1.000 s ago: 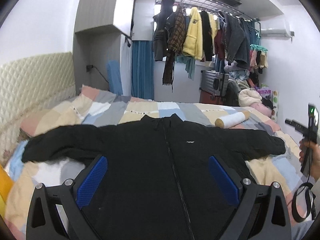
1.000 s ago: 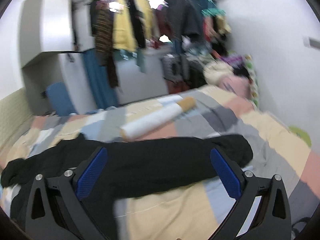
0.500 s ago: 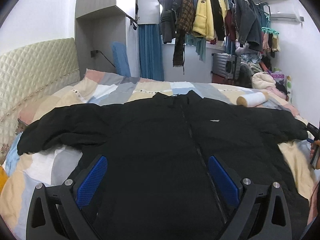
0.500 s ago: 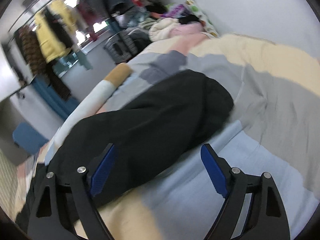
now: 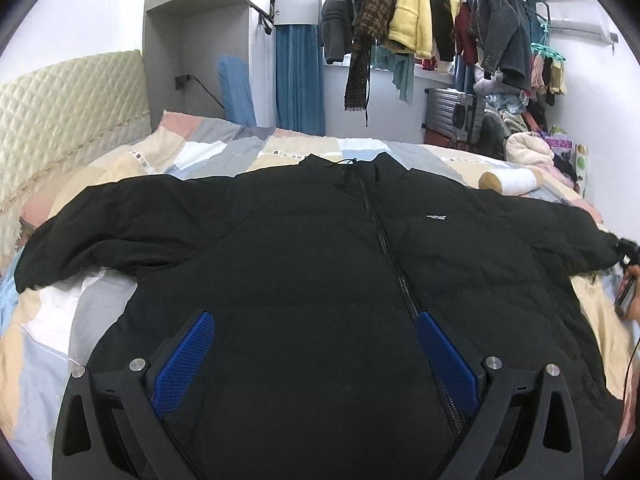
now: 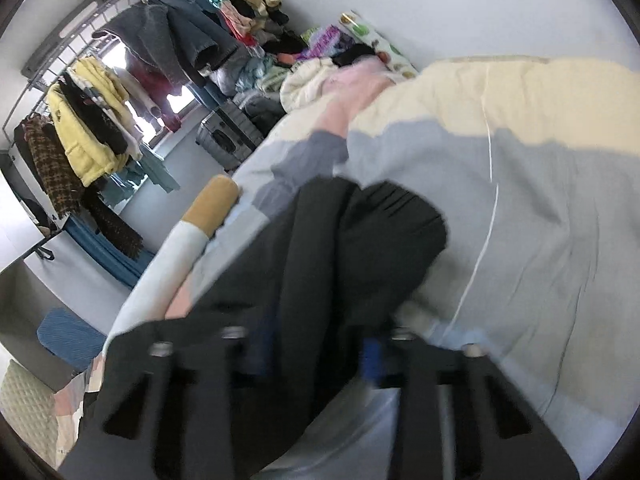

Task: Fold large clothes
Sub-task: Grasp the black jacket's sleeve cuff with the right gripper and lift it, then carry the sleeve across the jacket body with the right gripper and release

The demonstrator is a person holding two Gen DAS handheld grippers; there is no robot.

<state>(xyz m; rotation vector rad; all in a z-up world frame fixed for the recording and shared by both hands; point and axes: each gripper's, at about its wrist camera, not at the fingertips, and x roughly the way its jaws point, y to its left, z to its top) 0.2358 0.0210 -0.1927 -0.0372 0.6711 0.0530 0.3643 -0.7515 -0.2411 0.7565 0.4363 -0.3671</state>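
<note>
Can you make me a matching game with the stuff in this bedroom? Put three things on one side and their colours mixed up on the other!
Things:
1. jacket lying on the bed
2. fleece hanging on the rack
3. curtain

Colours:
A. blue
B. black
C. yellow

Pairs: 1-B, 2-C, 3-A

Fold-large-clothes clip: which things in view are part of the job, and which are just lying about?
Job:
black jacket
its right sleeve
left tool
right tool

Lying about:
white roll
hanging clothes
grey suitcase
</note>
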